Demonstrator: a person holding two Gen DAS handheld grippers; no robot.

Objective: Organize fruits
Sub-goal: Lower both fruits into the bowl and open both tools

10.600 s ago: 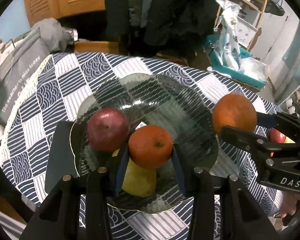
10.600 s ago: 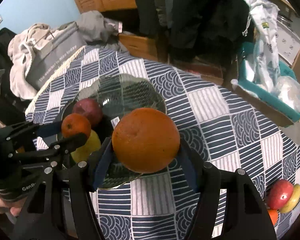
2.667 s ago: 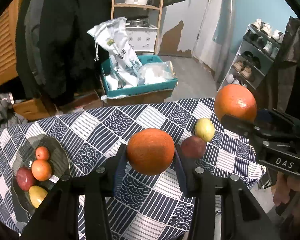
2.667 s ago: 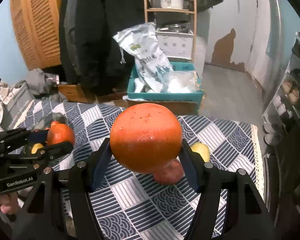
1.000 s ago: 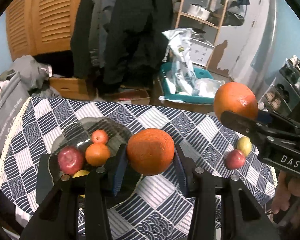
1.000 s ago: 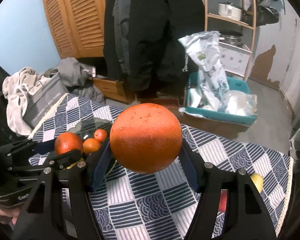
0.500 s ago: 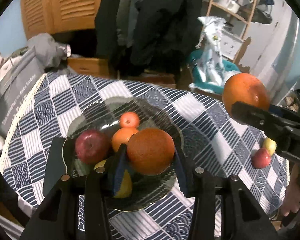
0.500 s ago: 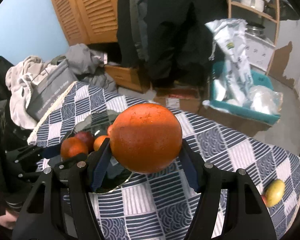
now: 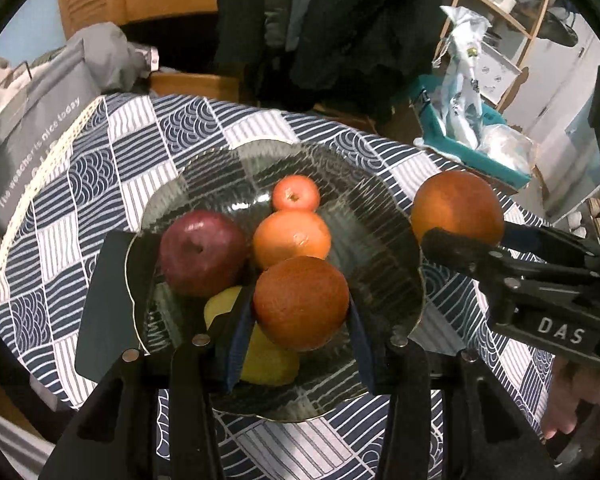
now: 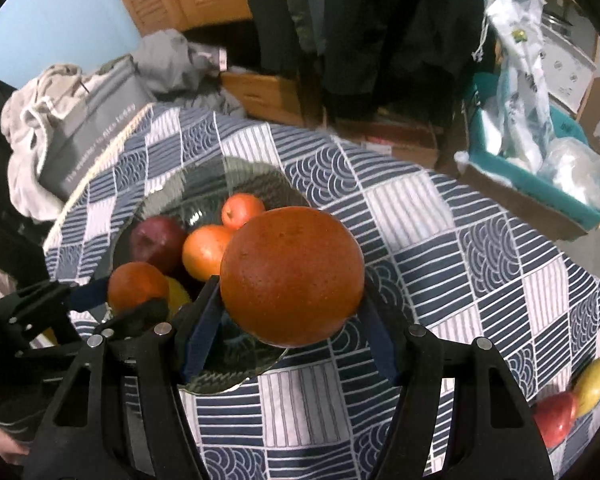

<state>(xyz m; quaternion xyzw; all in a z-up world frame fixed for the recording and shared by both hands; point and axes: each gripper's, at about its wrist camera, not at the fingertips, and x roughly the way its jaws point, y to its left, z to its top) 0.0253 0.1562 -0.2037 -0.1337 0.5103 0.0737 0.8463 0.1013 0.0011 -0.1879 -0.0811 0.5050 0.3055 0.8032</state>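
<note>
Left wrist view, centre frame: left gripper (image 9: pixel 300 312) clenches a firm, round orange (image 9: pixel 301 303) across its widest middle; likely rolls once released.

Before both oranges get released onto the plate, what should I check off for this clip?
1. Left gripper shut on small orange: ok.
2. Right gripper shut on big orange: ok.
3. Small orange over the plate: ok.
4. Big orange over the plate: cannot tell, it looks near the rim.
5. Bare room on the plate beside the apple: ok.
6. Fruit left on the cloth: not ok, two remain.
</note>
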